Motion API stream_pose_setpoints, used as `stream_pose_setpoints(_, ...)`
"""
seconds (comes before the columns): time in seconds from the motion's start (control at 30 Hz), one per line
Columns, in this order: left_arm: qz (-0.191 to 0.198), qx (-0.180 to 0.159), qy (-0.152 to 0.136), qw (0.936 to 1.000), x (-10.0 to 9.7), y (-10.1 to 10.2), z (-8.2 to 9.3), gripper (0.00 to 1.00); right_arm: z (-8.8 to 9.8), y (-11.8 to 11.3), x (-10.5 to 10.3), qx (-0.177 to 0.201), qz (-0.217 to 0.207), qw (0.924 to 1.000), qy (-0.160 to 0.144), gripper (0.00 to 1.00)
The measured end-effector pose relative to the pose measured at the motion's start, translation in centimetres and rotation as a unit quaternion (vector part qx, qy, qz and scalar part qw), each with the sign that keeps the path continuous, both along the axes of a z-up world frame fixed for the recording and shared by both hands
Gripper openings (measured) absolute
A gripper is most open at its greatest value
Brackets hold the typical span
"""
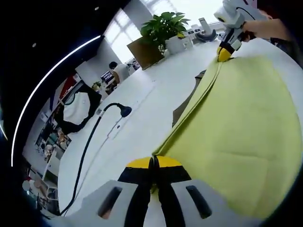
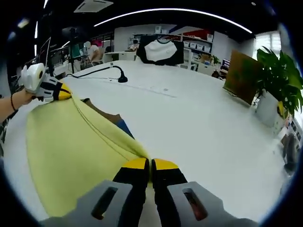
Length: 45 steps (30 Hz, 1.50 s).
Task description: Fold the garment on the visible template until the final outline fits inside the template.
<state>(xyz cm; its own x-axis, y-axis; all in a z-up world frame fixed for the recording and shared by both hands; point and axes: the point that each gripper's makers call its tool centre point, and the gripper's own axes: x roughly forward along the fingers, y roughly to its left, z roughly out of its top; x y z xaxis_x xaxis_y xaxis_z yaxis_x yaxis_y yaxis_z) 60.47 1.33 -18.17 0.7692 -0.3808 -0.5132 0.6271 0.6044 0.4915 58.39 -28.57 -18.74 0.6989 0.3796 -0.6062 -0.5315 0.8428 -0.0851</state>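
Observation:
A yellow garment (image 1: pixel 241 123) is lifted and stretched between my two grippers over the white table (image 1: pixel 156 94). My left gripper (image 1: pixel 154 161) is shut on one corner of the garment, its yellow-tipped jaws pressed together. In the left gripper view the right gripper (image 1: pixel 224 53) pinches the far corner, held by a person's hand. In the right gripper view my right gripper (image 2: pixel 150 164) is shut on the garment (image 2: pixel 71 151), and the left gripper (image 2: pixel 60 92) holds the far corner. A brown template (image 2: pixel 106 116) peeks out under the garment's edge, mostly hidden; it also shows as the template (image 1: pixel 187 104).
A black gooseneck lamp (image 1: pixel 124 111) with its cable lies on the table, also seen as the lamp (image 2: pixel 121 78). Potted plants (image 1: pixel 165 28) and a brown board (image 2: pixel 241 75) stand at the table's edge. A person sits at a desk (image 1: pixel 118 71) beyond. A black-and-white shirt (image 2: pixel 161 49) hangs behind.

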Motion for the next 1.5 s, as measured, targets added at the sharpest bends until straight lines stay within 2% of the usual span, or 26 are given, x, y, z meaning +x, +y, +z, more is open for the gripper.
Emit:
stream_pose_setpoints(0.07, 0.009, -0.024, 0.008, 0.9996, -0.1, 0.0, 0.3, 0.02, 0.0, 0.0, 0.1, -0.001, 0.006, 1.0000, -0.002, 0.03)
stream_pose_setpoints(0.1, 0.008, -0.022, 0.008, 0.9997, 0.0, 0.1, 0.4, 0.02, 0.1, 0.1, 0.2, -0.006, 0.015, 0.9998, -0.009, 0.06)
stream_pose_setpoints(0.2, -0.009, -0.006, 0.004, 0.9999, -0.3, 0.0, 0.1, 0.02, 1.0, -0.2, 1.2, -0.034, 0.044, 0.9950, -0.083, 0.19)
stream_pose_setpoints(0.3, -0.008, -0.009, -0.004, 0.9999, -0.2, 0.3, 0.4, 0.07, 1.9, -0.4, 1.2, -0.032, 0.058, 0.9899, -0.126, 0.26)
stream_pose_setpoints(0.4, 0.014, -0.050, 0.001, 0.9986, 0.1, 1.0, 0.7, 0.17, 2.7, -0.1, 0.7, -0.030, 0.096, 0.9833, -0.152, 0.30)
stream_pose_setpoints(0.5, 0.017, -0.074, 0.007, 0.9971, 0.0, 1.6, 1.0, 0.18, 3.1, -0.2, -0.5, -0.068, 0.143, 0.9722, -0.172, 0.31)
stream_pose_setpoints(0.53, 0.019, -0.086, 0.012, 0.9961, -0.1, 1.7, 0.9, 0.18, 2.9, -0.3, -0.7, -0.076, 0.146, 0.9714, -0.171, 0.31)
stream_pose_setpoints(0.57, 0.023, -0.096, 0.018, 0.9950, -0.1, 1.8, 0.8, 0.18, 2.6, -0.5, -0.8, -0.076, 0.142, 0.9737, -0.161, 0.31)
stream_pose_setpoints(0.6, 0.029, -0.107, 0.022, 0.9936, -0.1, 2.0, 0.8, 0.18, 1.8, -0.9, -1.2, -0.071, 0.134, 0.9796, -0.131, 0.31)
stream_pose_setpoints(0.67, 0.038, -0.126, 0.027, 0.9909, -0.1, 2.2, 0.8, 0.18, 1.8, -1.2, -0.6, -0.036, 0.112, 0.9857, -0.121, 0.30)
stream_pose_setpoints(0.77, 0.051, -0.143, 0.029, 0.9880, -0.1, 2.5, 1.0, 0.18, 2.0, -1.6, 0.4, -0.002, 0.088, 0.9894, -0.115, 0.29)
stream_pose_setpoints(0.87, 0.097, -0.173, 0.047, 0.9791, 0.1, 3.8, 0.7, 0.18, 1.9, -2.3, 1.1, 0.011, 0.068, 0.9916, -0.109, 0.29)
stream_pose_setpoints(0.93, 0.121, -0.198, 0.056, 0.9712, 0.1, 4.4, 0.6, 0.19, 1.8, -2.0, 0.8, 0.044, 0.050, 0.9934, -0.094, 0.29)
stream_pose_setpoints(1.03, 0.133, -0.237, 0.074, 0.9596, -0.1, 4.6, 0.6, 0.21, 1.7, -1.9, 1.3, 0.073, 0.039, 0.9930, -0.084, 0.28)
stream_pose_setpoints(1.13, 0.127, -0.237, 0.081, 0.9599, -0.3, 4.3, 0.4, 0.19, 1.2, -1.7, 1.7, 0.070, 0.042, 0.9934, -0.081, 0.27)
stream_pose_setpoints(1.27, 0.137, -0.239, 0.089, 0.9572, -0.3, 4.3, 0.1, 0.11, 0.7, -1.3, 1.9, 0.072, 0.044, 0.9936, -0.075, 0.24)
stream_pose_setpoints(1.33, 0.144, -0.246, 0.085, 0.9547, -0.1, 4.4, 0.2, 0.04, 0.7, -1.1, 1.9, 0.074, 0.044, 0.9936, -0.073, 0.23)
stream_pose_setpoints(1.4, 0.146, -0.254, 0.088, 0.9519, -0.1, 4.2, 0.2, 0.03, 0.5, -1.1, 1.9, 0.064, 0.042, 0.9945, -0.071, 0.20)
stream_pose_setpoints(1.43, 0.148, -0.254, 0.087, 0.9519, -0.2, 4.2, 0.2, 0.03, 0.5, -1.0, 1.8, 0.049, 0.050, 0.9945, -0.078, 0.18)
stream_pose_setpoints(1.5, 0.153, -0.250, 0.079, 0.9530, -0.1, 4.5, 0.2, 0.03, 0.3, -0.8, 1.6, 0.033, 0.056, 0.9948, -0.078, 0.04)
